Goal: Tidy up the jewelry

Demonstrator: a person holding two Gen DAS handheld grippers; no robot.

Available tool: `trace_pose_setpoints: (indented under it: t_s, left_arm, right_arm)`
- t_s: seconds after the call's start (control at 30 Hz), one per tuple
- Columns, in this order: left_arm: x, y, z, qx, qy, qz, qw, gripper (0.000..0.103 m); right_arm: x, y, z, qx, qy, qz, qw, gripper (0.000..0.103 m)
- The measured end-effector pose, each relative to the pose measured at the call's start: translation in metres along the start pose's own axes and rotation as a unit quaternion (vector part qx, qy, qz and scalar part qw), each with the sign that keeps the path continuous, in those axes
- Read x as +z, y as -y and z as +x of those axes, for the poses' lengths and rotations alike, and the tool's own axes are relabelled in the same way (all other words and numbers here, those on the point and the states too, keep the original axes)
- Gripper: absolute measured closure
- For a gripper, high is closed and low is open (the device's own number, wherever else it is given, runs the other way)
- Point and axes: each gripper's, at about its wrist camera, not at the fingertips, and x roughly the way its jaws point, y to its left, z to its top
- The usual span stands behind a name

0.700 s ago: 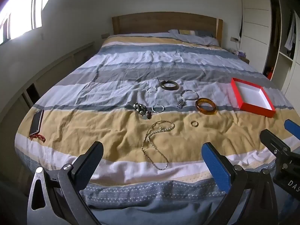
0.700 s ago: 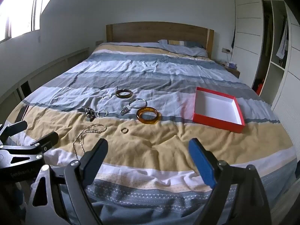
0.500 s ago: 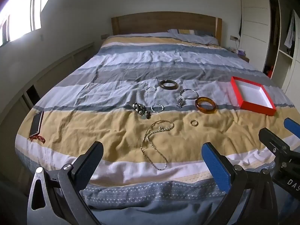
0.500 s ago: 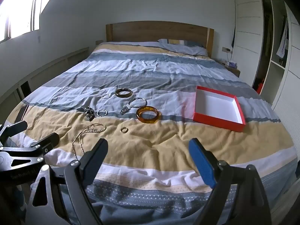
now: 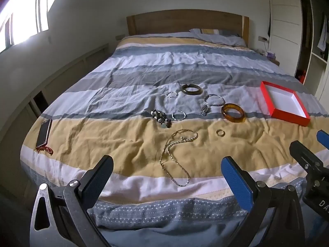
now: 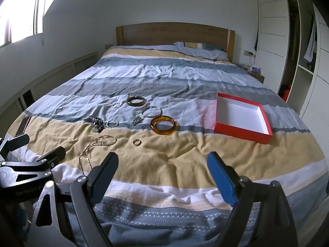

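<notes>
Both hand-held grippers (left [image 5: 166, 175], right [image 6: 162, 173]) gape empty over seemingly untouched jewelry [image 5: 185, 111]

Wrinkled matt cloth duvet [image 5: 127, 142]; glossy translucent amber bangle [image 5: 233, 112] like plastic; shiny metal chain necklace [image 5: 174, 156]; matt cardboard red box [image 5: 284, 106]; smooth wooden headboard [image 5: 185, 21].

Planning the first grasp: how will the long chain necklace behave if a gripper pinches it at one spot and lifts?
The chain necklace lies in a loose, kinked loop on the duvet, so it is probably floppy: pinched at one spot, the rest would likely hang and swing. Its links look fine, so probably light. It may snag the fabric's wrinkles if dragged.
</notes>
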Motion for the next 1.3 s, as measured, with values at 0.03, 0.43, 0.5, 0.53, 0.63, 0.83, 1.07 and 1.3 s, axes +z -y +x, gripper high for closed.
trace_pose_setpoints:
  t_s: [0.03, 0.43, 0.5, 0.53, 0.63, 0.83, 1.07, 1.3]
  left_arm:
    - [0.0, 0.0, 0.0, 0.002, 0.002, 0.0, 1.0, 0.001]
    - [0.005, 0.002, 0.007, 0.0, 0.017, 0.009, 0.9998, 0.001]
    - [0.005, 0.003, 0.008, -0.001, 0.019, 0.012, 0.9998, 0.001]
    - [0.005, 0.003, 0.008, 0.0, 0.018, 0.01, 0.9998, 0.001]
    - [0.004, 0.006, 0.009, -0.002, 0.015, 0.01, 0.9998, 0.002]
    - [0.007, 0.003, 0.018, -0.006, 0.005, 0.006, 0.9999, 0.003]
    - [0.004, -0.005, 0.03, -0.007, -0.009, 0.002, 0.9999, 0.003]
    - [0.0, -0.014, 0.039, -0.013, -0.022, -0.003, 0.9997, 0.003]
  right_arm:
    - [0.0, 0.0, 0.001, 0.001, -0.001, 0.0, 1.0, 0.015]
    - [0.0, -0.006, 0.016, 0.022, 0.0, -0.006, 1.0, 0.015]
    - [0.001, -0.004, 0.019, 0.024, -0.001, -0.003, 1.0, 0.015]
    - [0.001, -0.003, 0.02, 0.024, -0.002, -0.003, 1.0, 0.015]
    - [0.001, -0.003, 0.021, 0.025, 0.001, -0.003, 1.0, 0.015]
    - [0.004, -0.004, 0.027, 0.024, 0.008, -0.012, 1.0, 0.015]
    - [0.004, -0.003, 0.038, 0.018, -0.015, -0.001, 1.0, 0.015]
    - [0.0, 0.003, 0.048, 0.021, -0.039, 0.023, 0.999, 0.015]
